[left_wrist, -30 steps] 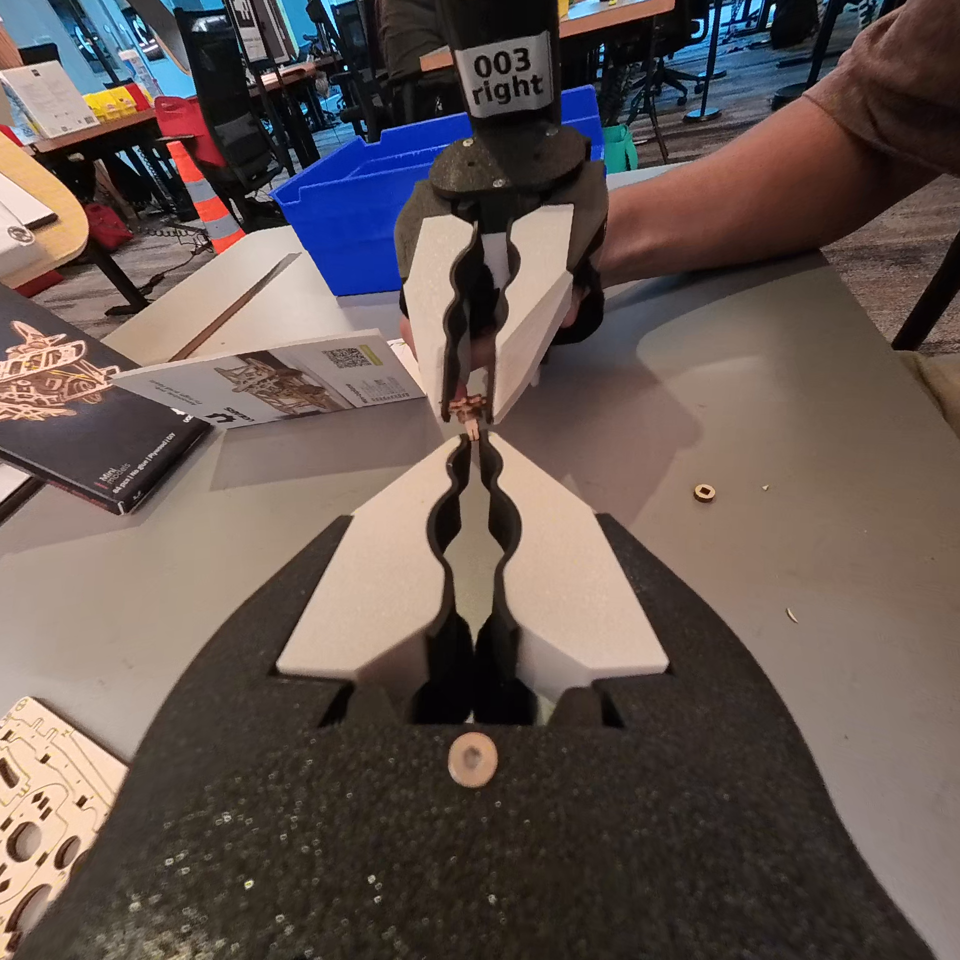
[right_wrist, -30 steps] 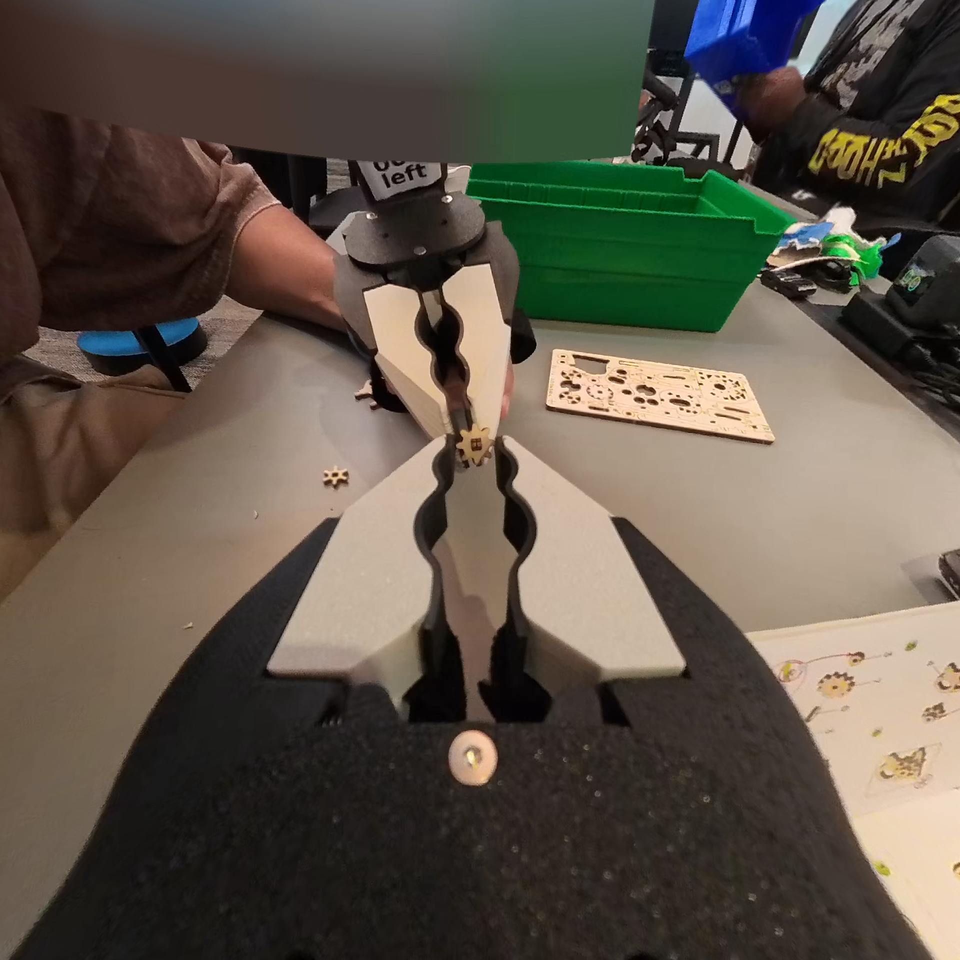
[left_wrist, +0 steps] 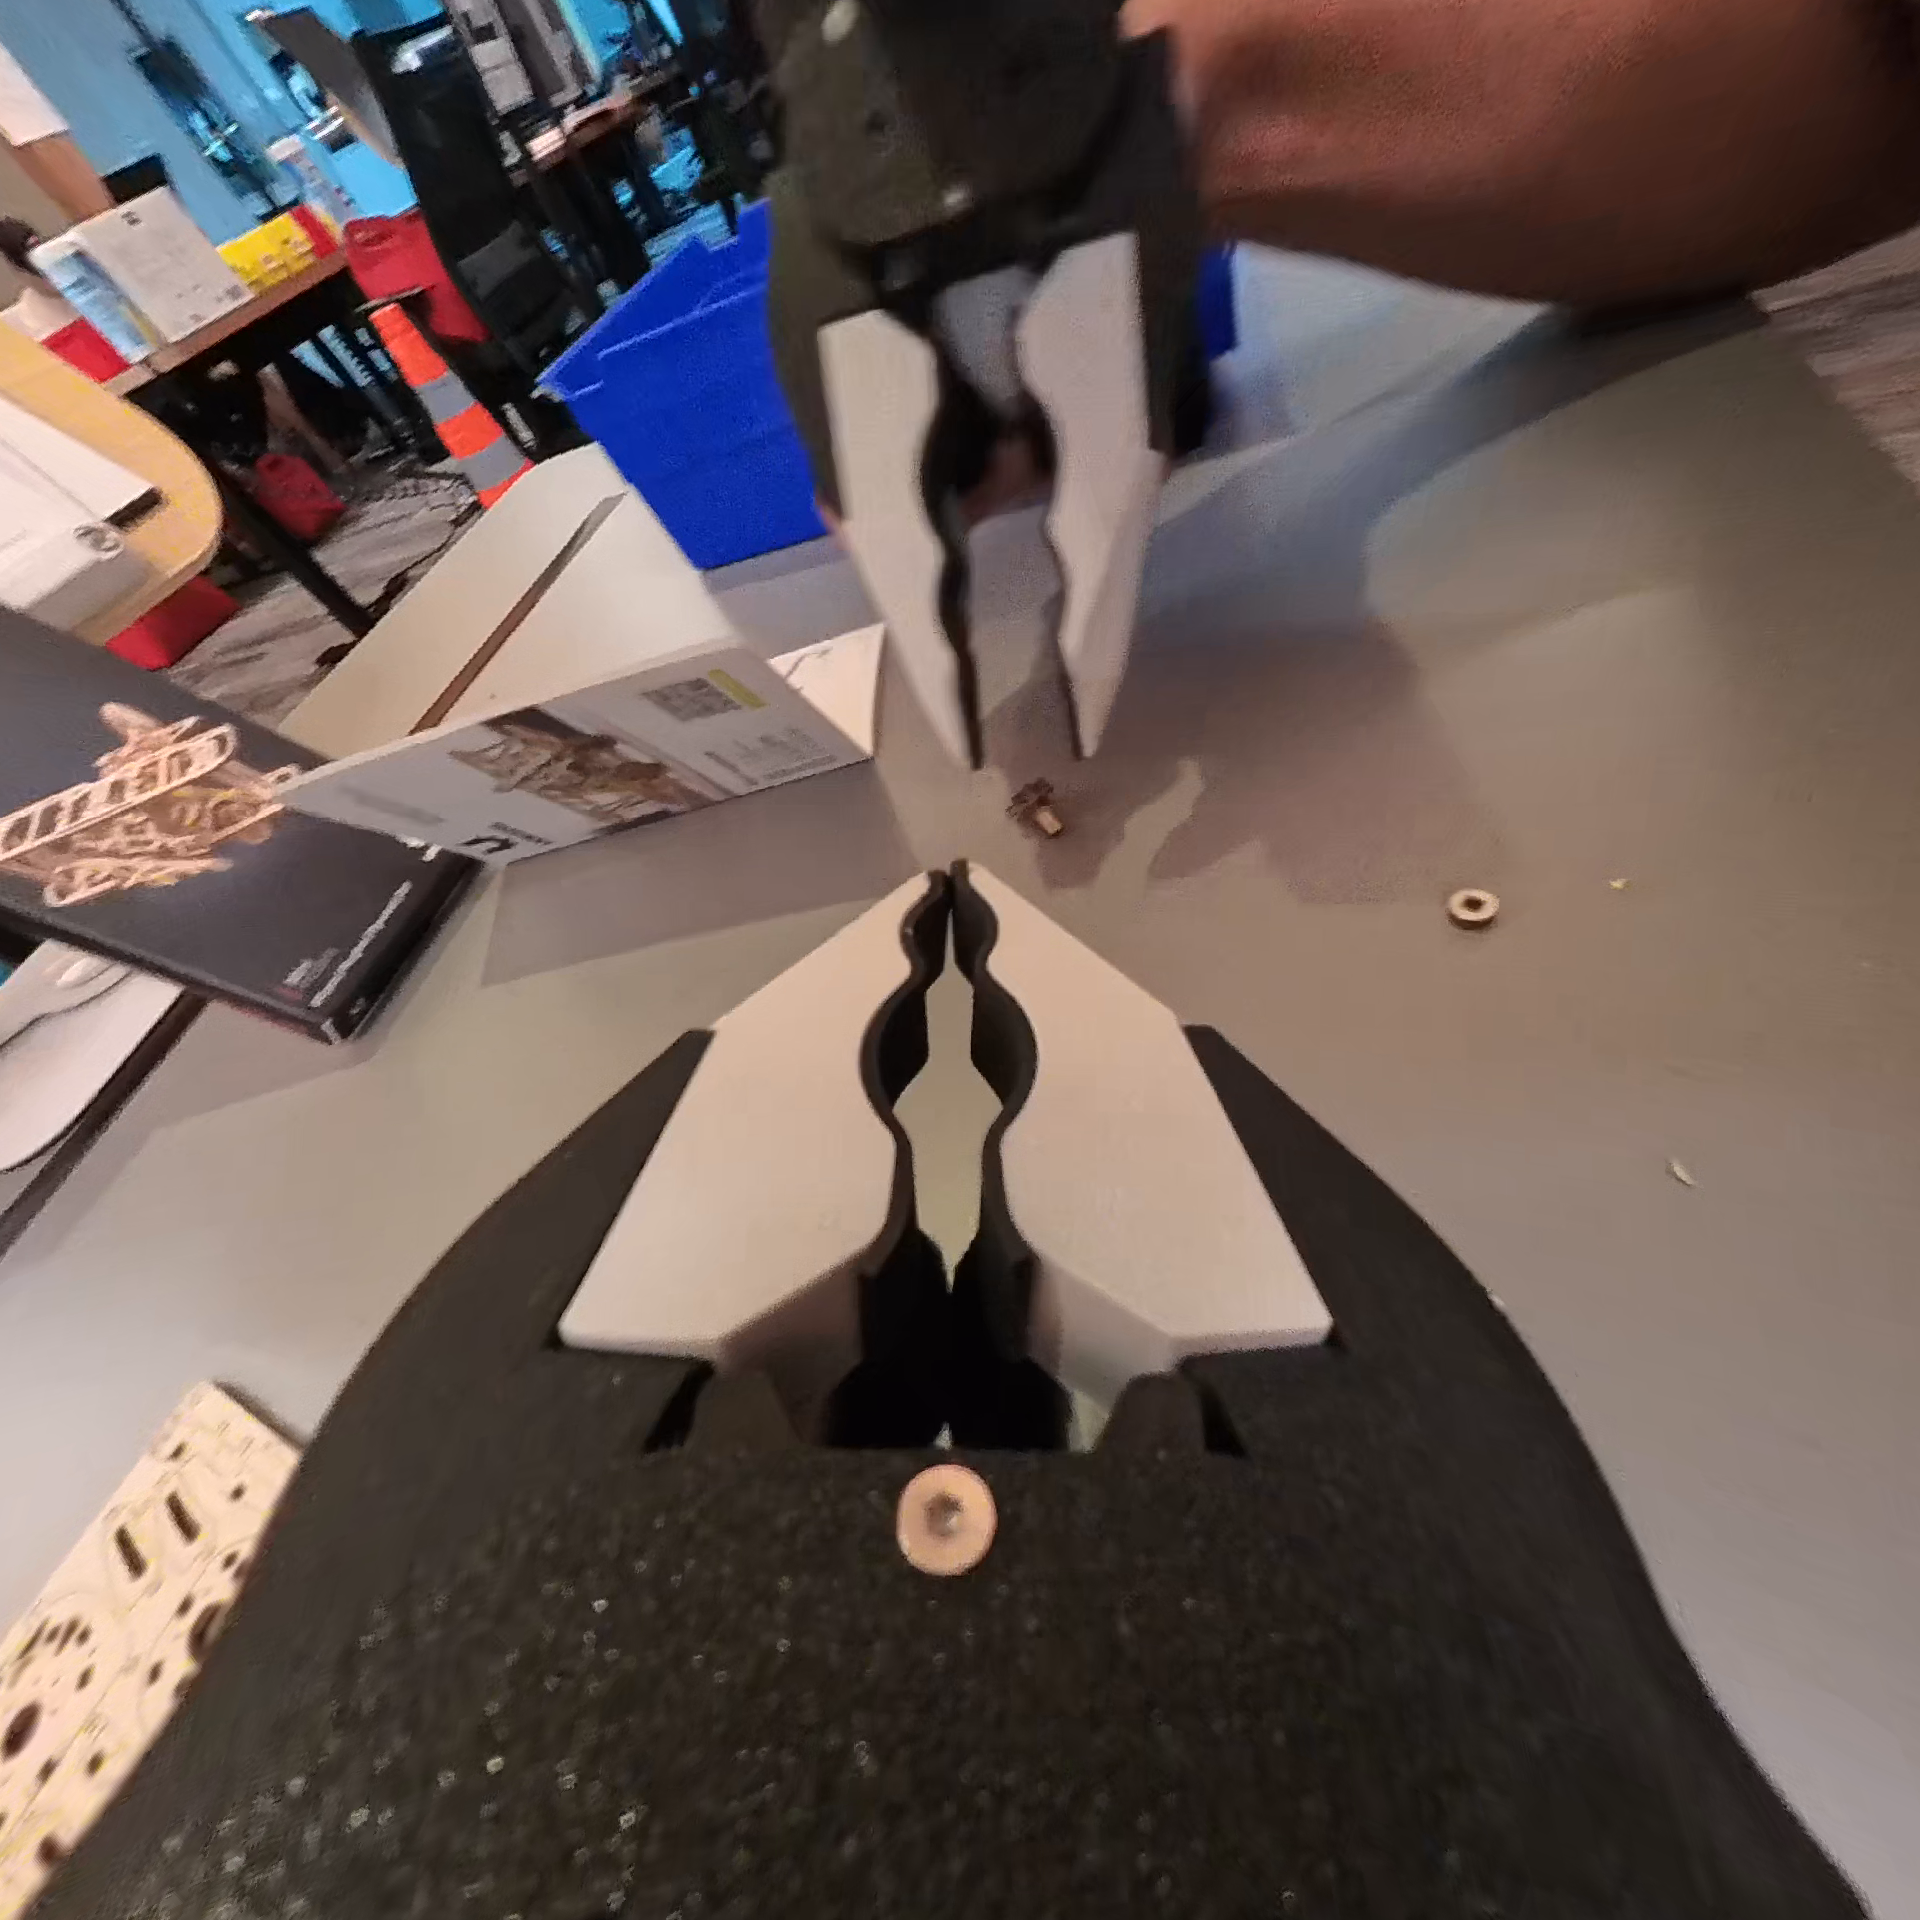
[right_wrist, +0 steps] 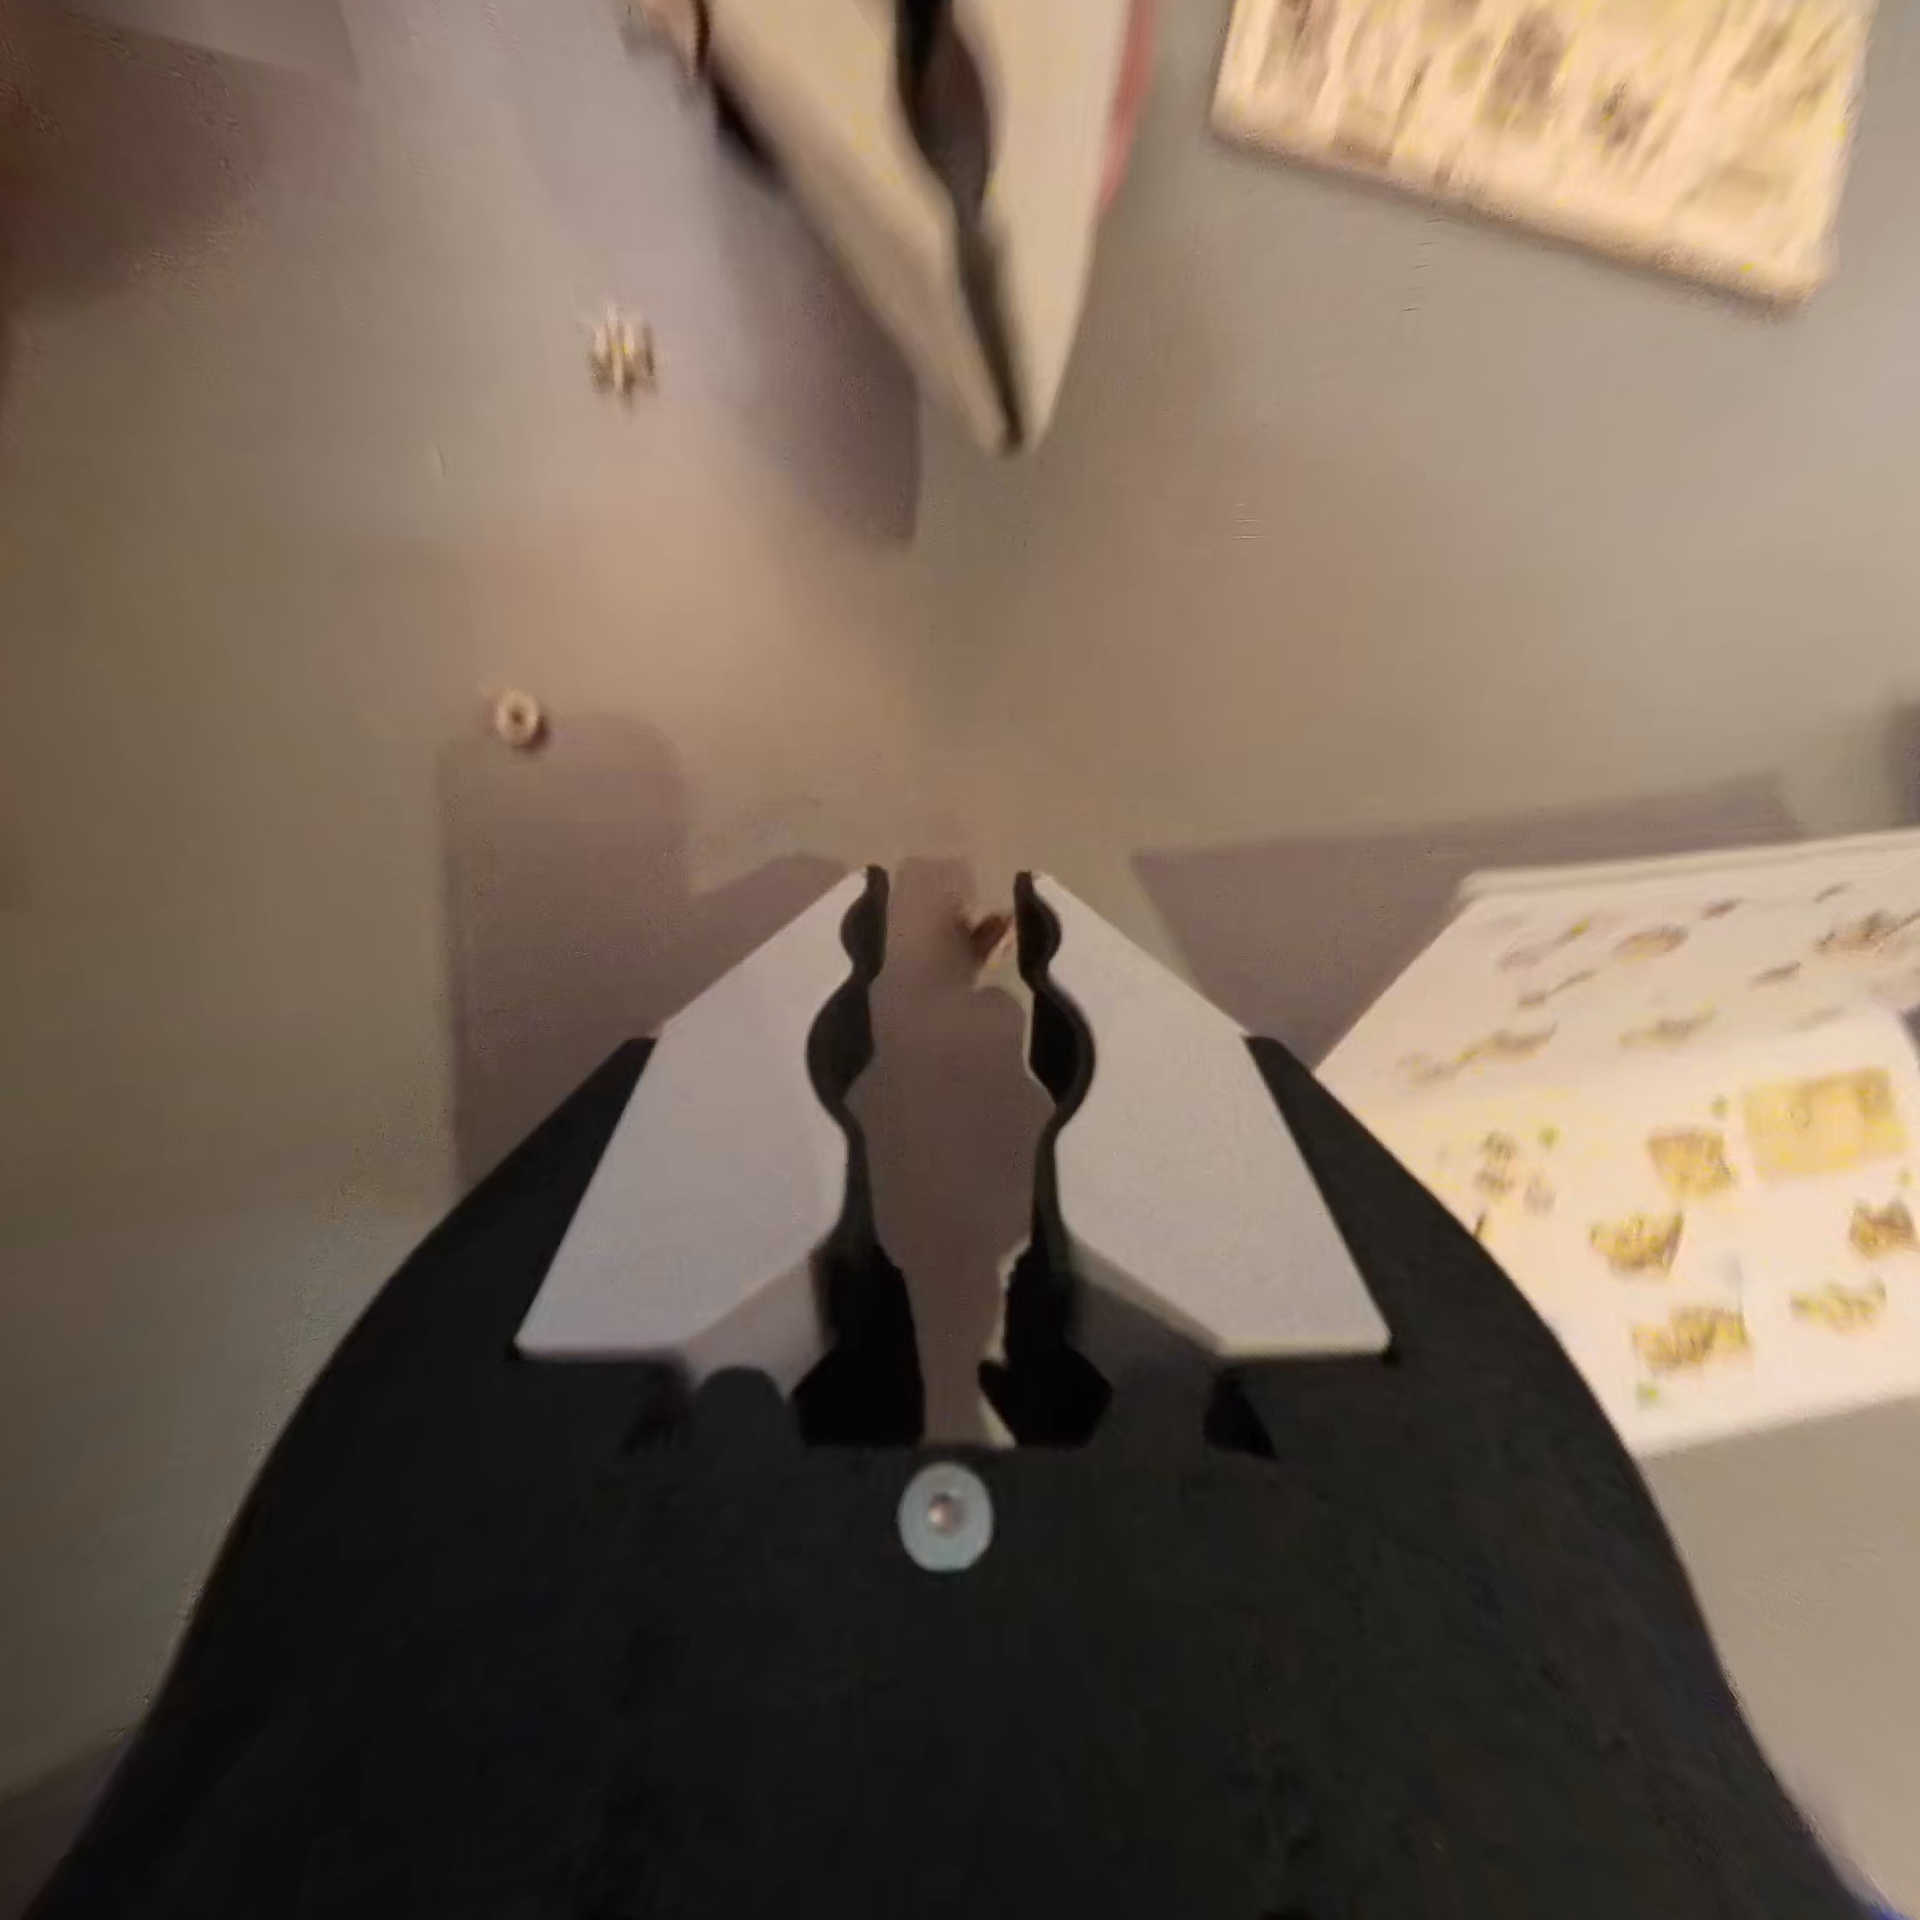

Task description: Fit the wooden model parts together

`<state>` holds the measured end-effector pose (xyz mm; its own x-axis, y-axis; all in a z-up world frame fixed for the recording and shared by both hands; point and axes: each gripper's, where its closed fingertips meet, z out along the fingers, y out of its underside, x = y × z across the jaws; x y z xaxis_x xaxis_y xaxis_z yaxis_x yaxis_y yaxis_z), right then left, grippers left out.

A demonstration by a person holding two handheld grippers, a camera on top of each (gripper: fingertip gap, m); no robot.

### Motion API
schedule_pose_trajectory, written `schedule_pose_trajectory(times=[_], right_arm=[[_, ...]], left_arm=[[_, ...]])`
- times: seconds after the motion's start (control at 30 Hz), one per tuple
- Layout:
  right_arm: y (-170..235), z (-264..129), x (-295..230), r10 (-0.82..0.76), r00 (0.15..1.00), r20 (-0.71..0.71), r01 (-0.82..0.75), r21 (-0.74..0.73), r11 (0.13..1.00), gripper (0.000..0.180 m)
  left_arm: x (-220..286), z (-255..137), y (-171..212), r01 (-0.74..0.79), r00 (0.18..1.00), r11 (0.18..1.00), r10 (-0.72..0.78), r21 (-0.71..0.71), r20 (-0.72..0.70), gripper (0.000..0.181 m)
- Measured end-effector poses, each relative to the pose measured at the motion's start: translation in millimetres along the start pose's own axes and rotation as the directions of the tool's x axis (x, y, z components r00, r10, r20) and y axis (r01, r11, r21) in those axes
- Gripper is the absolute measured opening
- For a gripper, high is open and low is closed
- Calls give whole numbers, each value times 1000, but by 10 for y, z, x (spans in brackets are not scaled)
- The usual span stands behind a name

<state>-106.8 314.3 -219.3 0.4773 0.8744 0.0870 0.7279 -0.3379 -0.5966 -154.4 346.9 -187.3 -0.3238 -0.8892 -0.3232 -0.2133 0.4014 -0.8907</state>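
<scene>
A small wooden gear-and-pin piece (left_wrist: 1036,808) lies on the grey table (left_wrist: 1558,1039), free of both grippers. My left gripper (left_wrist: 951,883) is shut and empty, a short way in front of the piece. My right gripper (left_wrist: 1027,756) hangs over the piece with its jaws open and points down. In the blurred right wrist view the piece (right_wrist: 982,925) shows on the table between the open tips of my right gripper (right_wrist: 951,883). The shut left gripper (right_wrist: 1006,431) is farther off at the top. A loose gear (right_wrist: 620,353) and a wooden ring (left_wrist: 1473,907) lie nearby.
A blue bin (left_wrist: 707,416) stands at the back. The dark kit box (left_wrist: 208,831) and a leaflet (left_wrist: 623,748) lie at the left. A punched wooden sheet (left_wrist: 104,1621) lies near left, also seen in the right wrist view (right_wrist: 1538,135). An instruction booklet (right_wrist: 1662,1143) lies beside my right gripper. A person's arm (left_wrist: 1558,135) is overhead.
The two grippers met tip to tip at the small piece; now the right gripper has opened and tilted down, the piece lies on the table, and the grippers have drawn apart.
</scene>
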Motion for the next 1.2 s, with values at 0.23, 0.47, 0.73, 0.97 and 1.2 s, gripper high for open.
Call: schedule_pose_trajectory(times=[0.23, 0.47, 0.73, 0.97, 1.2], right_arm=[[257, 60, 114, 55, 985, -162, -82, -165, 983, 23], [126, 198, 162, 40, 987, -156, -54, -84, 995, 11], [-537, 174, 234, 115, 978, -172, -62, 287, 956, 7], [-747, 50, 427, 252, 938, -239, -126, 443, 888, 7], [-763, 68, 527, 360, 881, -307, -202, 445, 873, 7]], left_arm=[[-44, 16, 26, 1, 1000, 1000, -1, -17, 27, 0], [22, 63, 79, -97, 994, 993, 101, -63, 51, 0], [-76, 62, 94, -23, 996, 997, 29, -74, 82, 13], [-166, 56, 103, -12, 989, 997, 24, -83, 145, 14], [-327, 29, 115, -15, 961, 995, 41, -98, 275, 8]])
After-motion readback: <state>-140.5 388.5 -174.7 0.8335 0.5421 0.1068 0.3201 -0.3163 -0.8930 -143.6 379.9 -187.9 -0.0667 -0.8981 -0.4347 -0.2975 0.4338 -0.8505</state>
